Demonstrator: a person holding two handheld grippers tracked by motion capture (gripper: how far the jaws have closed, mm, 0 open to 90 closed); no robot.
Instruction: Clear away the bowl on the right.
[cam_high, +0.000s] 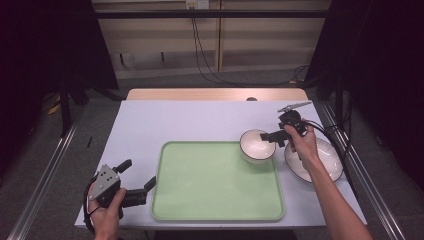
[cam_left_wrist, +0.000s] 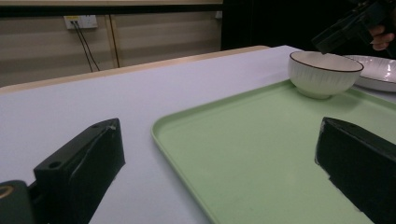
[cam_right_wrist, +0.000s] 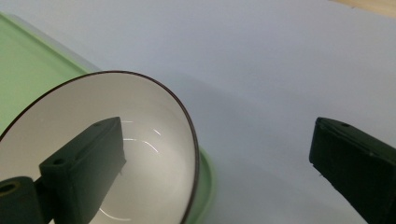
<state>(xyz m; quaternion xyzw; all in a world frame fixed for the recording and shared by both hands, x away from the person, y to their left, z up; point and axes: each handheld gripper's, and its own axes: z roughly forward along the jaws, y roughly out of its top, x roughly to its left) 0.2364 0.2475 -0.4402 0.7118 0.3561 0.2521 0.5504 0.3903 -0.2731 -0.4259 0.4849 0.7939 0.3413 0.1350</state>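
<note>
A white bowl (cam_high: 257, 146) with a dark rim stands on the far right corner of a pale green tray (cam_high: 215, 185). My right gripper (cam_high: 270, 135) hovers at the bowl's right rim. In the right gripper view the right gripper (cam_right_wrist: 215, 123) is open: one jaw hangs inside the bowl (cam_right_wrist: 154, 154), the other stands well outside it over the table, and neither pad presses on the rim. My left gripper (cam_high: 140, 172) rests open at the front left, just off the tray's left edge, with nothing between its jaws.
A white plate (cam_high: 325, 165) lies on the table to the right of the tray, under the right hand. The pale table (cam_high: 175, 120) has bare surface at its left and back. Cables trail from both grippers.
</note>
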